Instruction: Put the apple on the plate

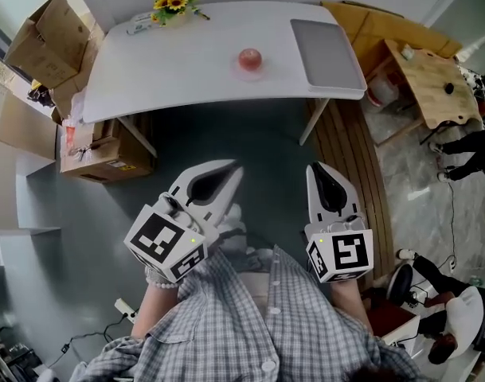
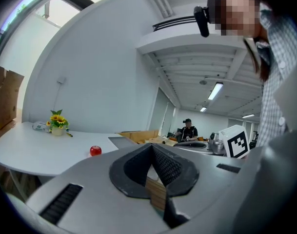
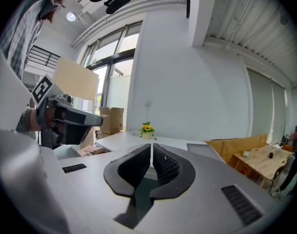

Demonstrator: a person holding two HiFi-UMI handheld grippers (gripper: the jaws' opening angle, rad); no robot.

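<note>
A red apple (image 1: 250, 57) sits near the middle of the white table (image 1: 186, 70); a small pale plate (image 1: 251, 72) seems to lie under it. The left gripper view shows the apple (image 2: 95, 150) small and far off. Both grippers are held over the floor, well short of the table. My left gripper (image 1: 235, 170) has its jaws together with nothing between them, as the left gripper view (image 2: 152, 147) also shows. My right gripper (image 1: 314, 169) is shut and empty too, its pads (image 3: 161, 161) meeting at the tip.
A grey flat slab (image 1: 326, 54) lies at the table's right end, and a sunflower pot (image 1: 172, 3) stands at its far edge. Cardboard boxes (image 1: 47, 42) stand left of the table, one (image 1: 107, 159) under it. A wooden table (image 1: 429, 82) is at the right.
</note>
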